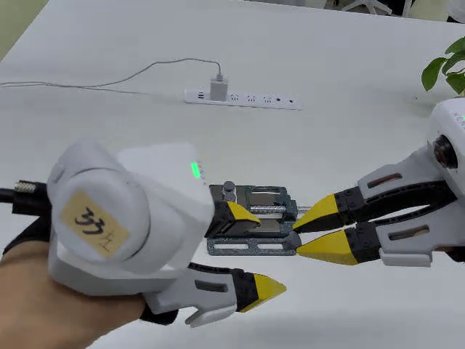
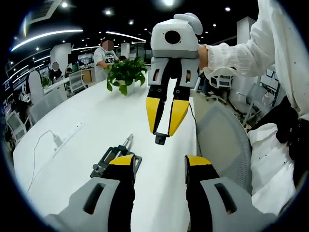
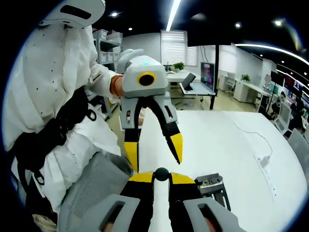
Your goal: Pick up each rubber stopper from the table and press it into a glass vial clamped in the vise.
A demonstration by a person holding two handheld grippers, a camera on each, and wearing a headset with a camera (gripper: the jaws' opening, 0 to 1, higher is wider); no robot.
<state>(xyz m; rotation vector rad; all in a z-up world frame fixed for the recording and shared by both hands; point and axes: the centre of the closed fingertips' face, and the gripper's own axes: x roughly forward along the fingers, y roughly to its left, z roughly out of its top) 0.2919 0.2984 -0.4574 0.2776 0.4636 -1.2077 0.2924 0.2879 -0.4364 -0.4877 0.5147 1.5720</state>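
Note:
A dark metal vise (image 1: 265, 198) lies on the white table (image 1: 327, 145), and a small grey-topped cylinder (image 1: 229, 190) stands upright at its left end. My right gripper (image 1: 298, 238) comes in from the right, just off the vise's right end. It is shut on a small dark rubber stopper (image 3: 161, 173), also seen from the left gripper view (image 2: 160, 140). My left gripper (image 1: 256, 251) is open and holds nothing, its upper jaw over the vise's near left corner. The two grippers face each other tip to tip. The vise (image 2: 113, 157) (image 3: 212, 186) sits below them.
A white power strip (image 1: 242, 98) with a plugged-in charger (image 1: 219, 89) and a trailing cable lies further back on the table. A green plant (image 1: 447, 69) stands at the right edge. A grey chair (image 2: 227, 140) and the person's white sleeve (image 2: 236, 53) are close by.

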